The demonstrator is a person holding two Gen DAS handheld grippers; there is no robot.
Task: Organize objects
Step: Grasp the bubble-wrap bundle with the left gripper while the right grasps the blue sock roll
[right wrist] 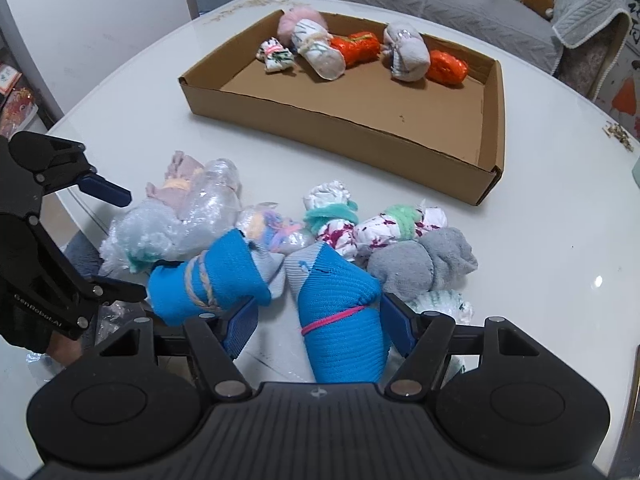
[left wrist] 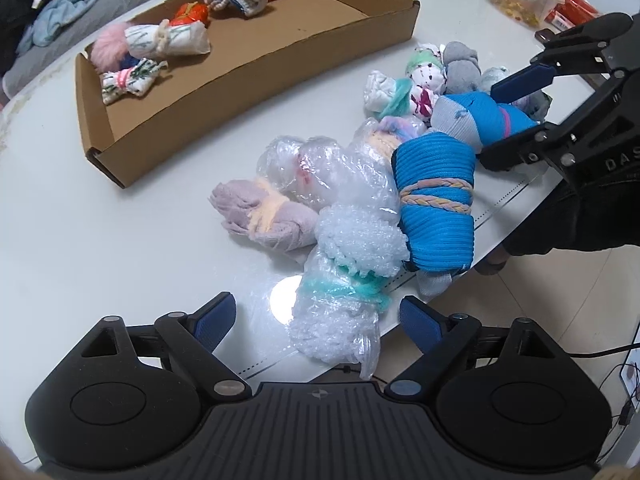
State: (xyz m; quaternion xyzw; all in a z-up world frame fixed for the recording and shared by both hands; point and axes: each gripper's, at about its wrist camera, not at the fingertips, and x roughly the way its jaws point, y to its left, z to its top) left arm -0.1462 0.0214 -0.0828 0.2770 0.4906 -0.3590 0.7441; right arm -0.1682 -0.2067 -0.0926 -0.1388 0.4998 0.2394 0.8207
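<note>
Left gripper (left wrist: 316, 322) open, straddling bubble-wrap roll with teal tie (left wrist: 340, 312), pads clear of it. Right gripper (right wrist: 318, 326) open around blue sock roll with pink band (right wrist: 344, 328): right pad touching, left pad apart.

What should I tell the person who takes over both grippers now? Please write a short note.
Left gripper: open, above the bubble-wrap bundle with the teal tie, not pressing it.
Right gripper: around the blue sock roll with the pink band; one pad touches, the other is apart, so no grip yet.
Cardboard tray: about six rolled bundles already lie along its far side.
Left: the pile on the white table, including the blue roll with the braided band, the grey roll and the wrapped ones. Probably close, lift, and place them in the tray.
</note>
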